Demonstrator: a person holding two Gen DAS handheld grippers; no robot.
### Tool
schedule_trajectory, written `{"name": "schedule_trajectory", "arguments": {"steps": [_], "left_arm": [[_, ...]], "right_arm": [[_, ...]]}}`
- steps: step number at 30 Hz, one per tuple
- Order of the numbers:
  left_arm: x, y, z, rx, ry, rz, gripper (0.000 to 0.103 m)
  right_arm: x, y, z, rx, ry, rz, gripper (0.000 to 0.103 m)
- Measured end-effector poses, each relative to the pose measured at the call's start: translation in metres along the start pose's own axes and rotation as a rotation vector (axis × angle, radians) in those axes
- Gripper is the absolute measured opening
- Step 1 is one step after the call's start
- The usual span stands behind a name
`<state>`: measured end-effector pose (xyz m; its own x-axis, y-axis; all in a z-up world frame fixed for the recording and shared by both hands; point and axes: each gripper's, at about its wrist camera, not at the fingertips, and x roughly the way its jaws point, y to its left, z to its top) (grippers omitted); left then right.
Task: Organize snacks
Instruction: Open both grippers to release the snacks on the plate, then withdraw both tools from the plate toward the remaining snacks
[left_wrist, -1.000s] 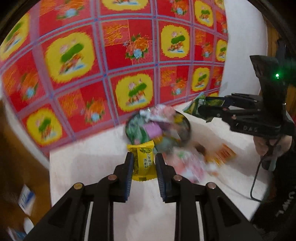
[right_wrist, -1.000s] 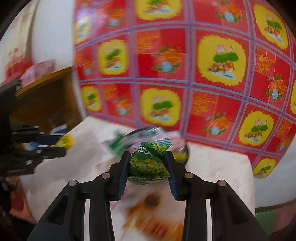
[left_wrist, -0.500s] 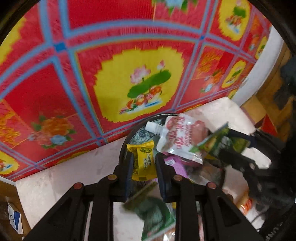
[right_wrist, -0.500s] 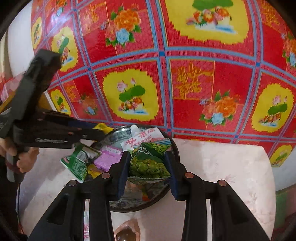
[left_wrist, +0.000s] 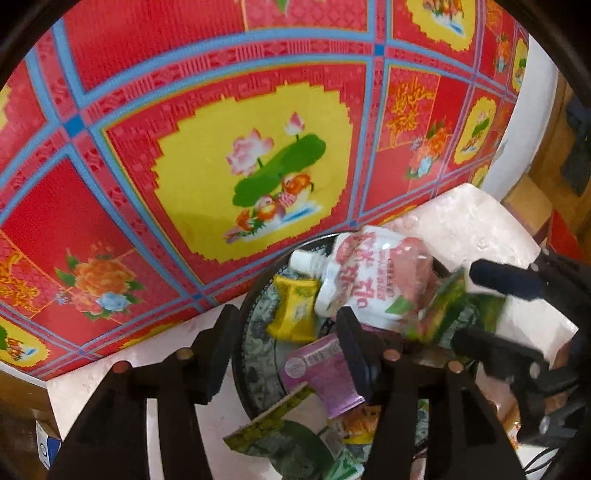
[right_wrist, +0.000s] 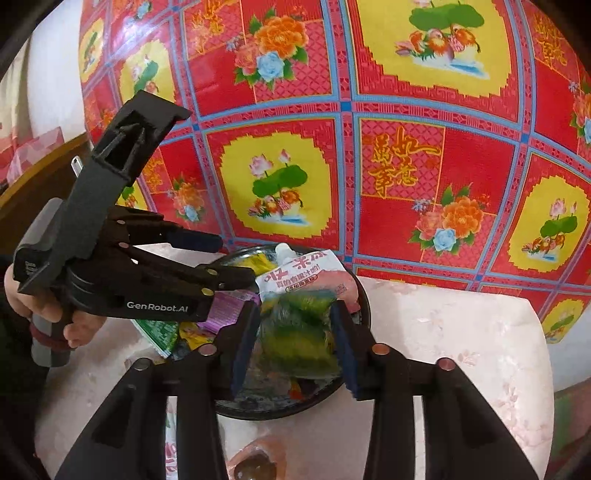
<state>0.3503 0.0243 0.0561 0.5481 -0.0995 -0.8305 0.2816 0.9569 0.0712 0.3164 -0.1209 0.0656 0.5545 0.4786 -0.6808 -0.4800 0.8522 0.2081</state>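
A dark round bowl (right_wrist: 343, 400) (left_wrist: 251, 354) holds several snack packs on the pale table. My left gripper (left_wrist: 282, 343) is open above the bowl; the yellow candy pack (left_wrist: 295, 314) lies free in the bowl between its fingers. Beside it are a white drink pouch (left_wrist: 365, 277) (right_wrist: 303, 273) and a purple pack (left_wrist: 325, 373). My right gripper (right_wrist: 295, 339) is open, and the blurred green pea pack (right_wrist: 299, 339) is between its pads over the bowl. The left gripper also shows in the right wrist view (right_wrist: 229, 258).
A red and yellow patterned cloth (right_wrist: 406, 166) hangs right behind the table. A green pack (left_wrist: 280, 443) pokes over the bowl's near rim. A brown candy (right_wrist: 255, 465) lies on the table (right_wrist: 461, 332) in front. Wooden furniture (left_wrist: 535, 206) stands at the right.
Both grippers have opened. The yellow candy pack has dropped into the bowl. The green pea pack is loose between the right pads and blurred by motion.
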Motion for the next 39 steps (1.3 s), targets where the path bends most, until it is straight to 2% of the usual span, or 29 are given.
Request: {"name": "schedule_trajectory", "arguments": {"steps": [2,5,12,16,22,27,30,34,39], "left_arm": [[-0.010,0.002,-0.002,-0.010,-0.014,0.004,0.058],[-0.034,0.004,-0.011,-0.018,-0.047,0.032,0.060],[-0.092,-0.003,-0.056,-0.025,-0.125,0.103,0.063],[-0.110,-0.007,-0.082,-0.062,-0.136,0.076,0.063],[-0.140,-0.008,-0.121,-0.110,-0.163,0.105,0.065],[-0.154,-0.017,-0.157,-0.148,-0.191,0.121,0.065],[-0.153,-0.025,-0.178,-0.182,-0.207,0.076,0.065],[-0.151,-0.036,-0.205,-0.217,-0.224,0.057,0.065],[-0.147,-0.047,-0.230,-0.234,-0.212,0.030,0.065]], "right_arm": [[-0.001,-0.001,0.000,0.003,-0.006,-0.004,0.063],[-0.001,-0.005,0.000,0.021,-0.004,0.002,0.070],[-0.010,-0.013,-0.001,0.043,-0.018,0.010,0.071],[-0.018,-0.013,0.002,0.040,-0.038,0.016,0.072],[-0.037,0.007,-0.002,-0.024,0.024,-0.024,0.072],[-0.075,0.031,-0.031,-0.086,0.021,-0.034,0.072],[-0.095,0.045,-0.058,-0.089,0.017,-0.020,0.072],[-0.111,0.065,-0.098,-0.107,0.020,-0.004,0.072],[-0.116,0.076,-0.132,-0.121,0.030,0.013,0.072]]}}
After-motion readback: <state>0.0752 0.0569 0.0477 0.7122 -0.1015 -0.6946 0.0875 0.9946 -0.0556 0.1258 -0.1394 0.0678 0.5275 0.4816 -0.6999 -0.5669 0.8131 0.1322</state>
